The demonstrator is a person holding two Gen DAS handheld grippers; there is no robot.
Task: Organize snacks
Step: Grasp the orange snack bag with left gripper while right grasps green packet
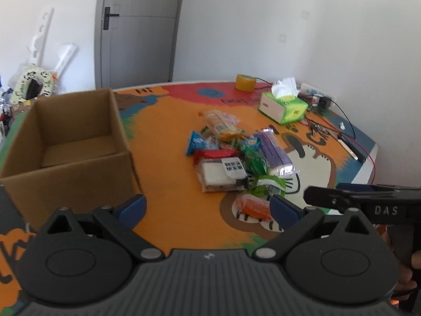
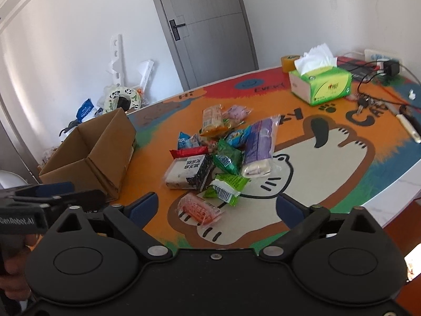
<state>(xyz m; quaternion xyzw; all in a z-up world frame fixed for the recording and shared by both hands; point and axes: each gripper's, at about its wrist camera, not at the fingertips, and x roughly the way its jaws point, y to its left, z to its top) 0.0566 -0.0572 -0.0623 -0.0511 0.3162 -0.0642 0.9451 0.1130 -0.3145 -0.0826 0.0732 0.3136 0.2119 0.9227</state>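
White walls and a grey door (image 1: 139, 26) are seen behind the brightly painted surface (image 1: 168, 189), where the snacks (image 1: 231, 158) are heaped loosely at the centre, well apart from the open cardboard box (image 1: 71, 142), presumably set there to receive them. Both the left hand-held gripper (image 1: 208, 205) and the right hand-held gripper (image 2: 218, 205) are held spread and empty, the orange packet (image 2: 198, 208) lying nearest.
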